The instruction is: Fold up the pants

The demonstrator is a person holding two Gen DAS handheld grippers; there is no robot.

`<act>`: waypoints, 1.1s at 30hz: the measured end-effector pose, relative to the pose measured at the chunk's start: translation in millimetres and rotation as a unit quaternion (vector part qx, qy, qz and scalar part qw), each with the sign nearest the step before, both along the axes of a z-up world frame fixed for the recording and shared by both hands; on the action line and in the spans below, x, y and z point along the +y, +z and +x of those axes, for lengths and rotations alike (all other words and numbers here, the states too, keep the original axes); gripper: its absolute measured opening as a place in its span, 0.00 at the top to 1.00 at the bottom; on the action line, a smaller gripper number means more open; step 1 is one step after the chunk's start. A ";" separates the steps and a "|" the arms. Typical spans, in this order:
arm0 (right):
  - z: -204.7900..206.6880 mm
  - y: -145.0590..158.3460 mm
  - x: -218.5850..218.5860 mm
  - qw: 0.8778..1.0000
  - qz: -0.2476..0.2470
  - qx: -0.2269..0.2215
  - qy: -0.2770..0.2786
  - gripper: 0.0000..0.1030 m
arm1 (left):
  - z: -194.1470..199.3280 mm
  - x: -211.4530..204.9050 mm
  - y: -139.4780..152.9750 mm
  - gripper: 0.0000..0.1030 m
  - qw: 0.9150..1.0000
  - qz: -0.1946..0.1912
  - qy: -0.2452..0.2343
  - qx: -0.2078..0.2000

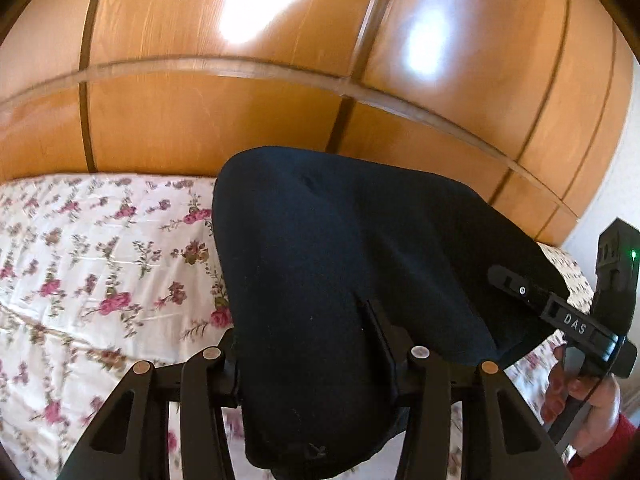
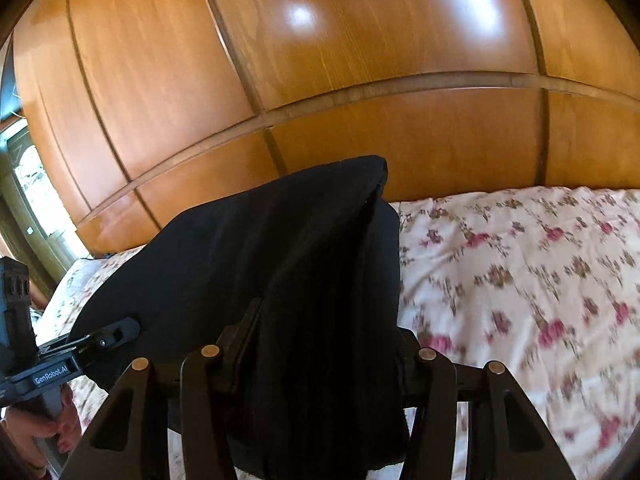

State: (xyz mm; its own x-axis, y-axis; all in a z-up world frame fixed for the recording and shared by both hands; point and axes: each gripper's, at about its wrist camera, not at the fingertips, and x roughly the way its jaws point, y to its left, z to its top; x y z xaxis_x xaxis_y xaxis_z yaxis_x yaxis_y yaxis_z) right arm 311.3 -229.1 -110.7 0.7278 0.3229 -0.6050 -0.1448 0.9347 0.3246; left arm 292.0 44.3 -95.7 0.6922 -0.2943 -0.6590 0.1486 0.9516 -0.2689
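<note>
The dark navy pants (image 1: 340, 264) hang lifted above the bed, stretched between both grippers. My left gripper (image 1: 320, 344) is shut on one end of the pants; the cloth drapes over its fingers and hides the tips. My right gripper (image 2: 320, 340) is shut on the other end of the pants (image 2: 280, 264), its tips also buried in cloth. The right gripper also shows in the left wrist view (image 1: 516, 286) at the right edge, clamped on the fabric. The left gripper shows in the right wrist view (image 2: 116, 334) at the left edge, clamped on the fabric.
A bed with a white rose-print cover (image 1: 100, 264) lies below, also in the right wrist view (image 2: 520, 280). A glossy wooden wardrobe (image 1: 280, 92) stands close behind the bed. A window or door (image 2: 24, 184) is at the far left.
</note>
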 end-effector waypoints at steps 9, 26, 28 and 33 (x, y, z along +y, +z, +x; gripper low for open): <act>8.1 -29.5 -8.7 0.999 0.008 0.014 -0.031 0.32 | -4.3 4.8 -30.6 0.21 0.998 0.014 0.045 -0.029; -51.5 -15.2 -10.7 0.994 -0.024 0.045 -0.097 0.20 | -75.8 -11.1 -27.4 0.26 0.997 0.067 0.040 0.008; -66.1 -9.8 -11.5 0.993 -0.014 0.043 -0.109 0.19 | -89.8 -10.8 -30.1 0.35 0.998 0.056 0.037 0.016; -114.3 -5.5 4.2 0.994 -0.019 0.043 -0.103 0.19 | -133.4 -8.9 -26.7 0.35 0.996 0.056 0.073 0.007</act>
State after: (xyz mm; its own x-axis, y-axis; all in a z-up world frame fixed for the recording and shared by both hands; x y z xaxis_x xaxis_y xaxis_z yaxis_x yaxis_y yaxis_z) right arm 197.0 -224.9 -116.2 0.7212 0.1485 -0.6766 0.0774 0.9534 0.2917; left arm 158.6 35.4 -122.4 0.7127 -0.1149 -0.6920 0.0035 0.9871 -0.1602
